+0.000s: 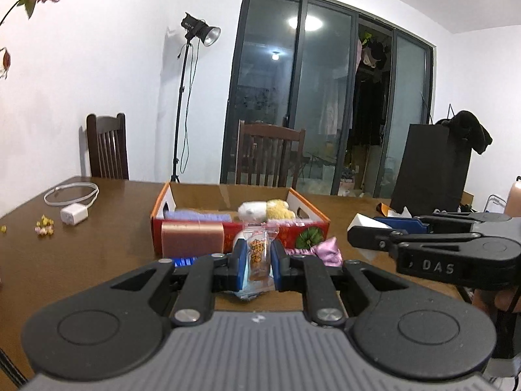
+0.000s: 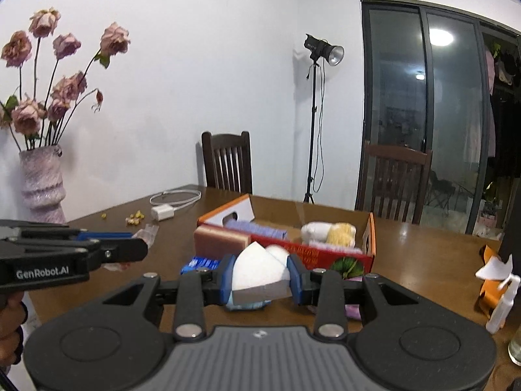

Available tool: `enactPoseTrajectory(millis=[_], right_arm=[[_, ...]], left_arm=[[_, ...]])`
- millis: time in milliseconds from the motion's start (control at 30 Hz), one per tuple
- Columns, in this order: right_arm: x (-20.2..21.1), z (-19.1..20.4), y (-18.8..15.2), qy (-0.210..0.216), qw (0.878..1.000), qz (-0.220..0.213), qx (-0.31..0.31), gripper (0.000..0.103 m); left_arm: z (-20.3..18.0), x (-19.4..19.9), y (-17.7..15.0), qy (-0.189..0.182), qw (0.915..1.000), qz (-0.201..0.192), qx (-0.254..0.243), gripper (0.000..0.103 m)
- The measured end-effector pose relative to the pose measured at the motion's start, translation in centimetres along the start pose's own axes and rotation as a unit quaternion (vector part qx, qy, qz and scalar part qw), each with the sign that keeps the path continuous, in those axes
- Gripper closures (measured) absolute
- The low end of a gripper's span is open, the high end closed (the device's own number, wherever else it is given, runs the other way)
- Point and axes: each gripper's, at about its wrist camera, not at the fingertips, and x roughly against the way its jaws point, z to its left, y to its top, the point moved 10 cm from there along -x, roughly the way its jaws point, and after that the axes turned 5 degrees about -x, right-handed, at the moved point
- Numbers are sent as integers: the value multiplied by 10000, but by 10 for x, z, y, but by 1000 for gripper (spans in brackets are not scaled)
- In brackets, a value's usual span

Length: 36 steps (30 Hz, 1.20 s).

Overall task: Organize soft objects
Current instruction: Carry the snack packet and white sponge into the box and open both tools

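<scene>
my left gripper (image 1: 257, 260) pinches a snack packet (image 1: 258, 254), upright between the pads; my right gripper (image 2: 260, 277) squeezes a white sponge (image 2: 259, 268); the box (image 1: 312, 210) lies straight ahead of both, near the table's (image 1: 97, 254) middle; left looks slightly nearer.

the snack packet (image 1: 258, 254) is clear with an orange label and dark lettering. the sponge (image 2: 260, 268) is white with a grey edge. the box (image 1: 306, 233) is red and orange outside with a green leaf print, plain brown inside. the plush toy (image 1: 265, 210) is white and yellow. the table (image 1: 81, 254) is dark brown wood. the vase (image 2: 42, 185) is pale pink, mottled.
</scene>
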Motion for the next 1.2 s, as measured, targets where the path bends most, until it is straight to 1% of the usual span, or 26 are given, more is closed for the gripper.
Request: enactPoseTrajectory(millis=[167, 300, 400, 467, 600, 700, 833, 900, 1000, 1033, 1067, 1100, 1133, 1200], right_arm=[[-24, -13, 26, 149, 9999, -21, -68, 69], [-62, -27, 47, 274, 9995, 75, -169, 69], [-96, -38, 60, 373, 9988, 185, -271, 69], [-120, -47, 66, 414, 9982, 260, -353, 69], [-170, -70, 73, 340, 9967, 451, -586, 68], [-209, -89, 71, 244, 9945, 632, -803, 68], [-253, -108, 56, 158, 9905, 911, -1021, 68], [-270, -113, 47, 150, 9884, 1037, -1102, 65], [-292, -118, 32, 117, 9848, 1223, -1225, 63], [-296, -119, 28, 113, 9843, 1241, -1251, 63], [-299, -120, 26, 99, 9841, 1230, -1279, 59], [-300, -122, 25, 93, 9835, 1212, -1341, 55], [-300, -122, 24, 94, 9826, 1206, -1406, 50], [-298, -124, 24, 112, 9825, 1147, -1465, 49]], left_arm=[[7, -26, 29, 144, 9998, -127, -109, 86], [12, -66, 47, 136, 9999, -56, -89, 86], [19, -107, 54, 105, 9998, 144, 2, 86], [23, -134, 58, 21, 9994, 309, 131, 86], [33, -191, 61, -97, 9970, 679, 370, 86], [41, -228, 53, -39, 9937, 973, 550, 86], [43, -269, 34, -74, 9884, 1370, 653, 86], [43, -282, 23, -127, 9860, 1505, 712, 84], [45, -291, 12, -100, 9833, 1639, 784, 81], [47, -292, 10, -79, 9830, 1656, 789, 76], [49, -292, 8, -69, 9830, 1655, 795, 70], [51, -291, 8, -71, 9832, 1636, 803, 68], [52, -289, 10, -55, 9837, 1611, 798, 65], [56, -283, 15, 20, 9852, 1522, 791, 63]])
